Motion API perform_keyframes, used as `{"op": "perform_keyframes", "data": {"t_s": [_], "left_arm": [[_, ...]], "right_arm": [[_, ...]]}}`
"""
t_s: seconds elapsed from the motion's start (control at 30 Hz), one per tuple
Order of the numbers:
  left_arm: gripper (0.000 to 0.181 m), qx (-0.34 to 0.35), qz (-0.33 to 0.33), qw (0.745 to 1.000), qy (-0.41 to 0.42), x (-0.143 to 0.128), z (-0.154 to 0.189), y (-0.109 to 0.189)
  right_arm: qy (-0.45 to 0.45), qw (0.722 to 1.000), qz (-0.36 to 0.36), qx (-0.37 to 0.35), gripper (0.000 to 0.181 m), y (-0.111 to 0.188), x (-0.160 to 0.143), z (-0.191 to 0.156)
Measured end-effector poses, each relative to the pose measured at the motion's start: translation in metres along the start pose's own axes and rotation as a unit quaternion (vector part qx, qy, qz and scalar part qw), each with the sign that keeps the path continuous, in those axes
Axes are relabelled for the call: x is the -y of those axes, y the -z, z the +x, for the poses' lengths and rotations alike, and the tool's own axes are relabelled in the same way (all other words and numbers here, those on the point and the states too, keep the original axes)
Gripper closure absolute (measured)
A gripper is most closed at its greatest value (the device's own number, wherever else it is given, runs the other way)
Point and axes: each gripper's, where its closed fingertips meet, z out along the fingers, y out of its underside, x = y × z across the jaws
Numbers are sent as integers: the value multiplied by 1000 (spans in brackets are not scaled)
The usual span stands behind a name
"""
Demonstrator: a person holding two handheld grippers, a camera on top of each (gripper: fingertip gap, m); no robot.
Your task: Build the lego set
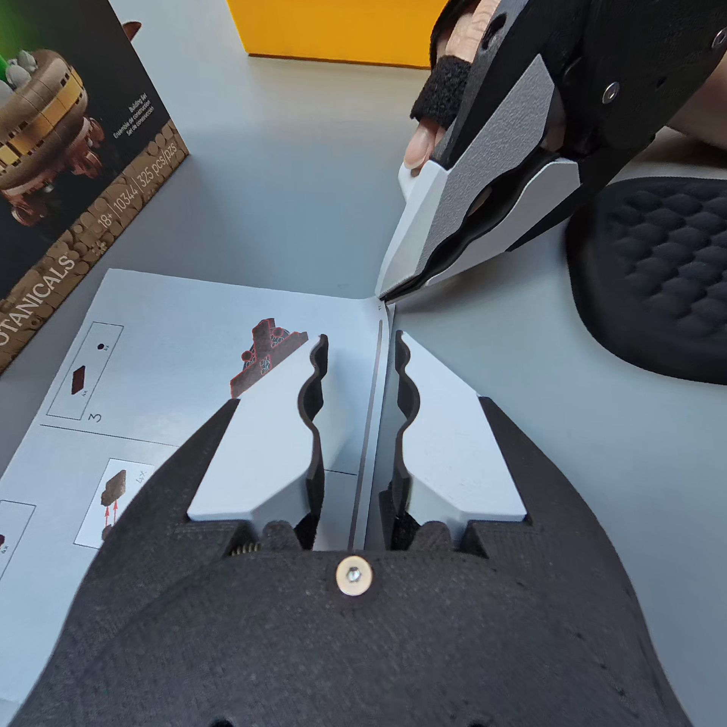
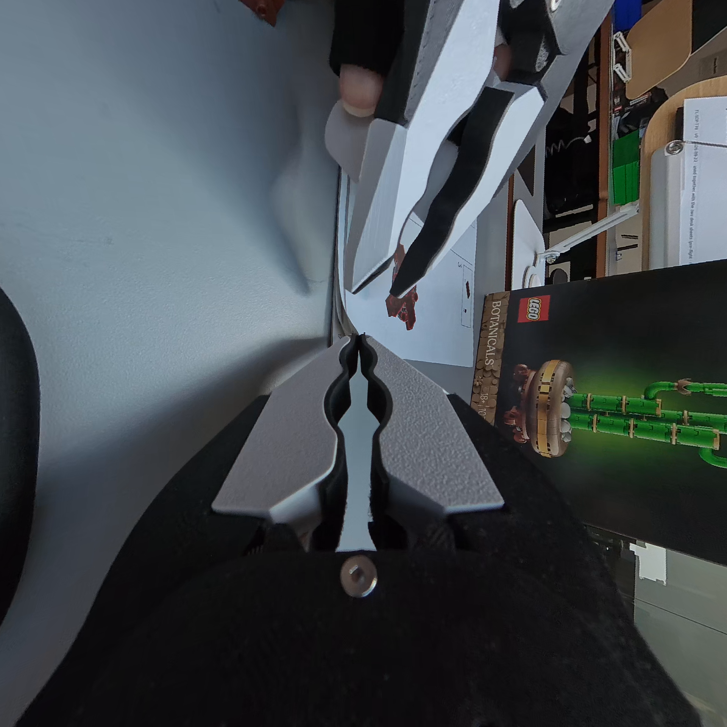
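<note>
My left tongs (image 1: 361,342) hang released over the instruction booklet (image 1: 189,354), straddling its right edge, with bare grey counter (image 1: 511,413) just right of that edge. Past them, my right tongs (image 1: 383,297) are clenched on the booklet's far right corner page. A black pad (image 1: 661,275) crowds the counter right of the booklet; the set's box (image 1: 78,177) stands left, a yellow box (image 1: 334,31) beyond.

The left tool (image 1: 360,342) reaches up the lower centre of its frame, fingers parted. The right tool (image 1: 383,297) slants down from the upper right, tips pinched together, a fingertip (image 1: 419,147) resting on its side.
</note>
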Motion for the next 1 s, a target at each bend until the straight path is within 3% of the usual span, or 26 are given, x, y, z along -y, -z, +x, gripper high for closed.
{"op": "perform_keyframes", "data": {"t_s": [0.03, 1.0], "left_arm": [[150, -2, 7, 1000, 4, 3, 1, 0], [166, 25, -1, 998, -55, 7, 1, -15]], "right_arm": [[-1, 1000, 0, 0, 181, 0, 0, 0], [-7, 1000, -3, -11, 181, -1, 0, 4]]}}
